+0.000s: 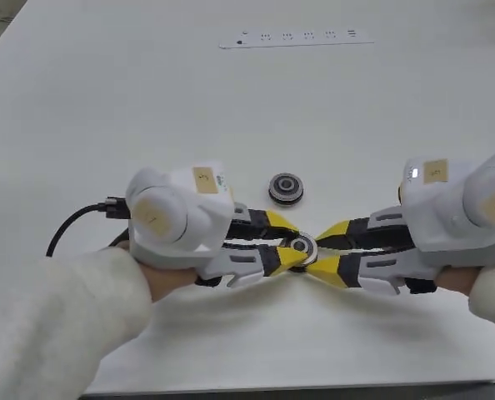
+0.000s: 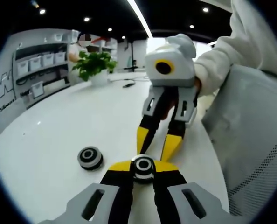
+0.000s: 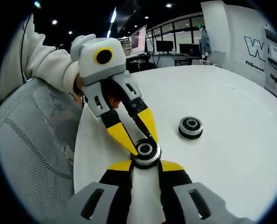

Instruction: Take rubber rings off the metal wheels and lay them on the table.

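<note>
A small metal wheel with a black rubber ring [image 1: 301, 247] sits between both grippers near the table's front edge. My left gripper [image 1: 290, 248] comes in from the left and is shut on this wheel [image 2: 143, 169]. From the right, my right gripper [image 1: 313, 252] is also shut on the same wheel [image 3: 146, 152]. The yellow fingertips of the two grippers meet around it. A second ringed wheel [image 1: 286, 188] lies flat on the table just behind them, also visible as the wheel [image 2: 90, 157] in the left gripper view and the wheel [image 3: 190, 127] in the right gripper view.
A white power strip [image 1: 296, 38] lies at the far side of the white table [image 1: 147, 92]. A black cable [image 1: 77, 221] trails from the left gripper. The table's front edge runs just below the hands. A mesh chair [image 3: 31, 140] stands by the table.
</note>
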A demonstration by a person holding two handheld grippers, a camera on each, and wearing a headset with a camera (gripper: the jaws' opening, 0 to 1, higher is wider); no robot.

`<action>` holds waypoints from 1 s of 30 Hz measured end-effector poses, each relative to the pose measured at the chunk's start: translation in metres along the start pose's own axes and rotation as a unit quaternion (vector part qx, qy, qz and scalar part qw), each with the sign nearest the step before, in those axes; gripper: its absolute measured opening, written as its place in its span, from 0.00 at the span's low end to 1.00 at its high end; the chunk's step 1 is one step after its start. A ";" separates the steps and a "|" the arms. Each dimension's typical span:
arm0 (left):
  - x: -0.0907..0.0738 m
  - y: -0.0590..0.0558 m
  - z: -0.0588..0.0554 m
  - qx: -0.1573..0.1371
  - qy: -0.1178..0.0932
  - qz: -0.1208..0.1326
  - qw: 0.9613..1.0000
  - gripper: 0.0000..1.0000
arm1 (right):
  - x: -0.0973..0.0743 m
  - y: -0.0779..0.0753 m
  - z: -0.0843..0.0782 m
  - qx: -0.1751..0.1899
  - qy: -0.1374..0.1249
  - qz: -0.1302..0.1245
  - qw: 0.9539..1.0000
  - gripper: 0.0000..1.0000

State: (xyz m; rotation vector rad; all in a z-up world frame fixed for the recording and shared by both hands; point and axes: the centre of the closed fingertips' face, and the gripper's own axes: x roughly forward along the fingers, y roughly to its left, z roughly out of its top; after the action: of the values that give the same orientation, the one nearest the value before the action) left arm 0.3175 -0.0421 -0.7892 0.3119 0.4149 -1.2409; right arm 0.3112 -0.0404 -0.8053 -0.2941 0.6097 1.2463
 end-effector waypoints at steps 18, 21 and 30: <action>-0.002 -0.003 -0.001 -0.002 -0.010 -0.004 1.000 0.15 | 0.001 0.001 -0.002 -0.033 0.006 -0.005 0.999 0.15; -0.003 -0.004 -0.002 -0.005 -0.011 -0.003 1.000 0.15 | 0.000 0.000 -0.004 -0.033 0.009 -0.006 0.999 0.12; -0.003 -0.004 -0.003 -0.011 -0.014 -0.003 1.000 0.15 | -0.002 -0.001 -0.006 -0.052 0.019 -0.012 0.998 0.05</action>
State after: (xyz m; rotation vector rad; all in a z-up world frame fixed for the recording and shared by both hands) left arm 0.3121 -0.0395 -0.7900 0.2755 0.4052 -1.2448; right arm 0.3100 -0.0453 -0.8086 -0.4113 0.5747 1.2536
